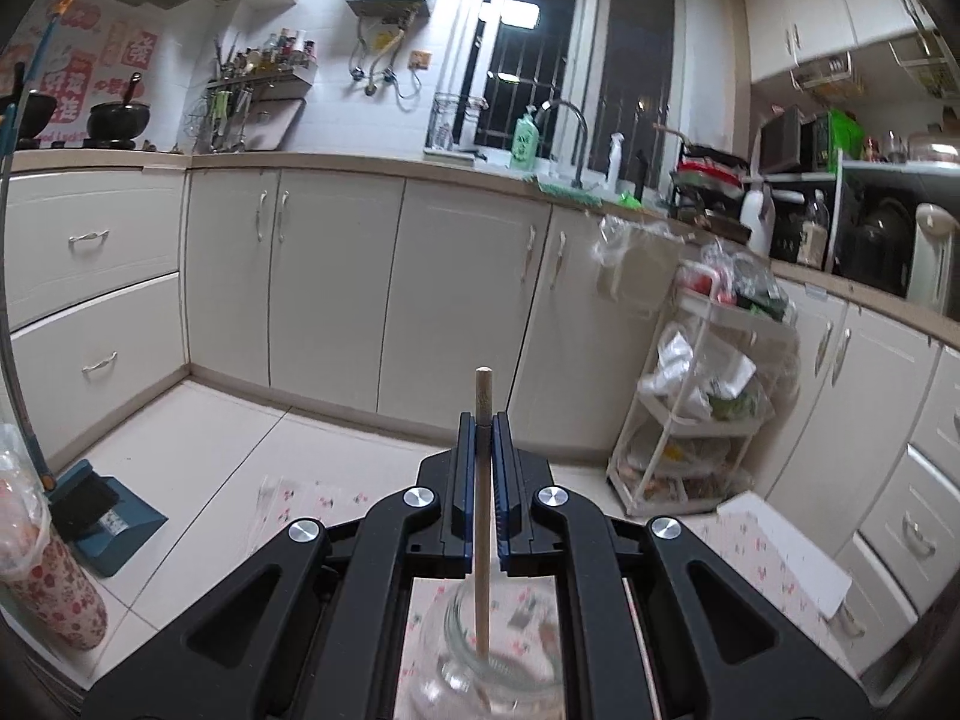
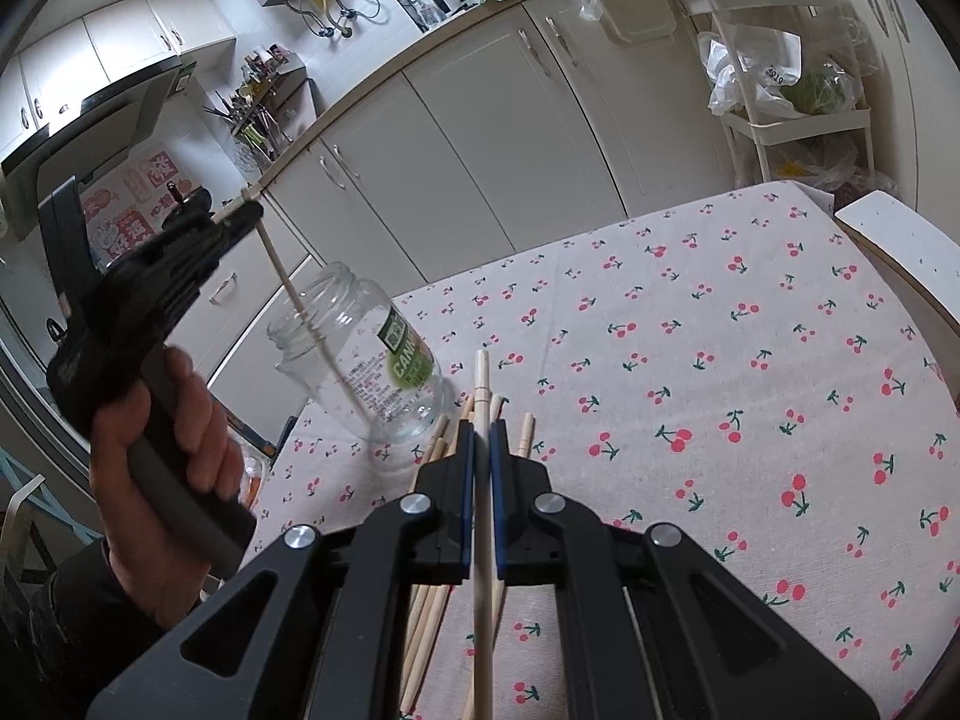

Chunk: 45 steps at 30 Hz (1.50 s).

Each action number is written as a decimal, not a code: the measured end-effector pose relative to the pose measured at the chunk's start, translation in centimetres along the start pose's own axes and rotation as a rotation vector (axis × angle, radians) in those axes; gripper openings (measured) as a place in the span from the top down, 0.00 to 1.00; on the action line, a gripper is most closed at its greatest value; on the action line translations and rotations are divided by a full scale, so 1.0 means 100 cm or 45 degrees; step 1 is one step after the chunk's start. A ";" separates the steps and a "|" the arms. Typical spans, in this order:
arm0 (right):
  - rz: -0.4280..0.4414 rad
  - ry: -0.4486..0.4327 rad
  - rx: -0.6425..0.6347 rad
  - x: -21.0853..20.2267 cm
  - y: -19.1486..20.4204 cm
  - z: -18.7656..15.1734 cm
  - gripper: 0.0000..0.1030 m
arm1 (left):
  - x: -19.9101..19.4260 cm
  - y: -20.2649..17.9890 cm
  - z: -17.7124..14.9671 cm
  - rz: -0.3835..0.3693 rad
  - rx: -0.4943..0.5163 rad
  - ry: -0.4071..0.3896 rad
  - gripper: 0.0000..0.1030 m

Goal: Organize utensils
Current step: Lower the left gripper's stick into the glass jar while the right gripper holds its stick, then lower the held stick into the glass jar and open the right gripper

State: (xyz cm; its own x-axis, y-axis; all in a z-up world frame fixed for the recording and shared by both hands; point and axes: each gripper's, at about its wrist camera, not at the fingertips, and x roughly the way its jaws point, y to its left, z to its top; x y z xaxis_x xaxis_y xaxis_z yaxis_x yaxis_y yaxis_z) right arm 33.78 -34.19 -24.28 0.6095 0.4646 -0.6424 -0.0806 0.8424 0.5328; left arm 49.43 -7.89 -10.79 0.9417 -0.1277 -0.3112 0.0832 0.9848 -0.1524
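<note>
The left gripper [image 1: 482,420] had its fingers clamped narrow on a pale round wooden chopstick [image 1: 482,510], gripped near its upper end, the stick's long axis running from the fingers straight down toward six o'clock in the left wrist view, where its lower tip stood inside the mouth of a clear glass jar with a green label [image 2: 372,360]. From the right wrist view that jar stood on the cherry-print cloth of the table [image 2: 750,360] at about ten o'clock from the right gripper [image 2: 482,432], and the held stick slanted down into it; whether the tip touched the jar's bottom could not be told through the glass. The right gripper's fingers were likewise pinched tight on a second pale wooden chopstick [image 2: 482,396], which ran along the twelve-to-six line between them, over a loose bundle of more chopsticks [image 2: 441,450] lying on the cloth just beside the jar's base. The left hand [image 2: 174,450] was the nearer to the jar, so the coming move likely turned on freeing its stick while it stood over the opening.
</note>
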 end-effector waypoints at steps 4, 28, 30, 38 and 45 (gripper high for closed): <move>0.010 -0.037 -0.024 -0.008 0.009 0.004 0.94 | -0.012 0.001 -0.008 -0.003 0.048 0.051 0.94; 0.235 -0.467 -0.026 0.026 0.101 0.123 0.94 | -0.069 0.096 -0.090 0.114 -0.194 0.346 0.08; 0.227 -0.510 -0.034 0.034 0.105 0.133 0.94 | -0.064 0.096 -0.094 0.111 -0.190 0.392 0.07; 0.169 -0.554 -0.058 0.068 0.107 0.150 0.94 | -0.055 0.080 -0.098 0.149 -0.055 0.443 0.07; 0.126 -0.544 -0.056 0.089 0.102 0.148 0.94 | -0.049 0.080 -0.101 0.131 -0.073 0.498 0.07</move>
State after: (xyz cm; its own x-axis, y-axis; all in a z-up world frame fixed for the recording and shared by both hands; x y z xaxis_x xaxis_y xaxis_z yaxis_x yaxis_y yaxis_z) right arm 50.11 -25.52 -16.39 0.8677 0.3969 -0.2993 -0.1828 0.8147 0.5504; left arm 42.21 -0.57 -19.99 0.7481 -0.0752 -0.6593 -0.0336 0.9880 -0.1508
